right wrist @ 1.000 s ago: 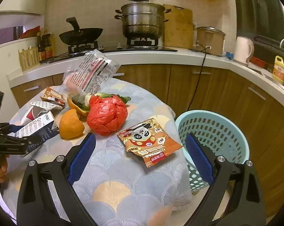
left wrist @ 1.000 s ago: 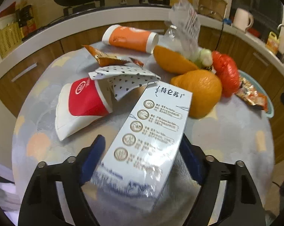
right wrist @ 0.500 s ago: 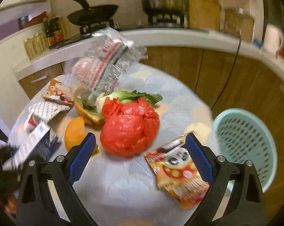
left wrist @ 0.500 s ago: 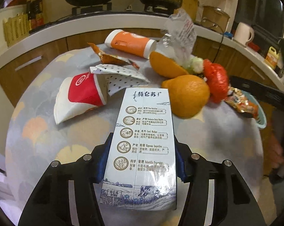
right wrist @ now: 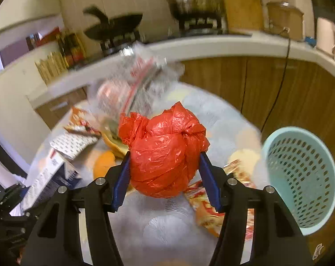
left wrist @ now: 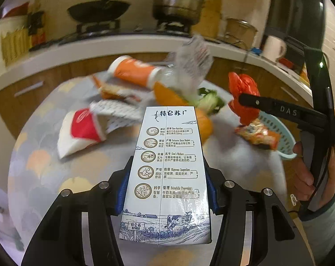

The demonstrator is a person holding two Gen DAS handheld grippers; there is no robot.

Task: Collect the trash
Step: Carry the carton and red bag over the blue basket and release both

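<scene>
Through the left wrist camera I see my left gripper (left wrist: 166, 190) clamped on a white milk carton (left wrist: 167, 168), blue pads pressed against its two long sides, the carton raised above the round table (left wrist: 41, 177). Beyond it on the cloth lie a red-and-white paper cup (left wrist: 81, 133) to the left, a dotted paper scrap (left wrist: 116, 110) beside it, an orange bottle (left wrist: 134, 72) on its side at the far edge, and orange peel (left wrist: 204, 125) just behind the carton. At right the right gripper (left wrist: 245, 102) reaches in, pinching a red plastic bag (left wrist: 243, 93), with a snack wrapper (left wrist: 258, 135) below it and a hand (left wrist: 305, 173) on the handle.

Through the right wrist camera my right gripper (right wrist: 165, 168) has just been closing, and its pads now squeeze the knotted red plastic bag (right wrist: 167, 153) from both sides. The light blue basket (right wrist: 300, 177) stands off the table at right. The milk carton (right wrist: 45, 177) shows at the left, held in the other gripper. A clear crinkled bag (right wrist: 140, 82) stands behind, blurred.
</scene>
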